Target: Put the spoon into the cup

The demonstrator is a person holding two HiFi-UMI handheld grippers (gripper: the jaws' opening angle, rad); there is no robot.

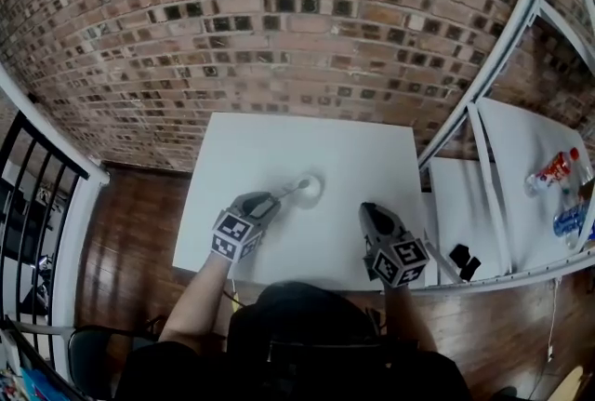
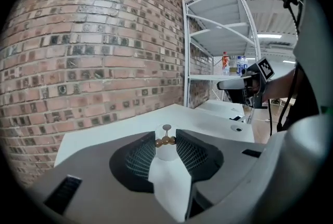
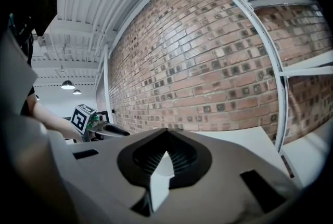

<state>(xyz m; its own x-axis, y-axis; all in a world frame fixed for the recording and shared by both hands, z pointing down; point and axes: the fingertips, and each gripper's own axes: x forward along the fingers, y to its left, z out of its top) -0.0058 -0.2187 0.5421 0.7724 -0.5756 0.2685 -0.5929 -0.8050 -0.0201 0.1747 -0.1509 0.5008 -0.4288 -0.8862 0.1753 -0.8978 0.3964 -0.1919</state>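
A small white cup (image 1: 310, 193) stands near the middle of the white table (image 1: 279, 143). My left gripper (image 1: 275, 198) is shut on a thin metal spoon (image 1: 292, 189), and the spoon's far end reaches over the cup's near rim. In the left gripper view the spoon (image 2: 166, 140), with golden beads on its handle, sits pinched between the jaws, and the cup (image 2: 162, 153) is right behind it. My right gripper (image 1: 370, 209) hovers to the cup's right, shut and holding nothing. Its jaw tips (image 3: 166, 133) meet over bare table.
A white metal shelf frame (image 1: 483, 83) borders the table's right side. Its shelves carry bottles (image 1: 558, 171) and small black items (image 1: 462, 260). A brick wall rises behind the table. A black railing (image 1: 28, 194) stands at the far left.
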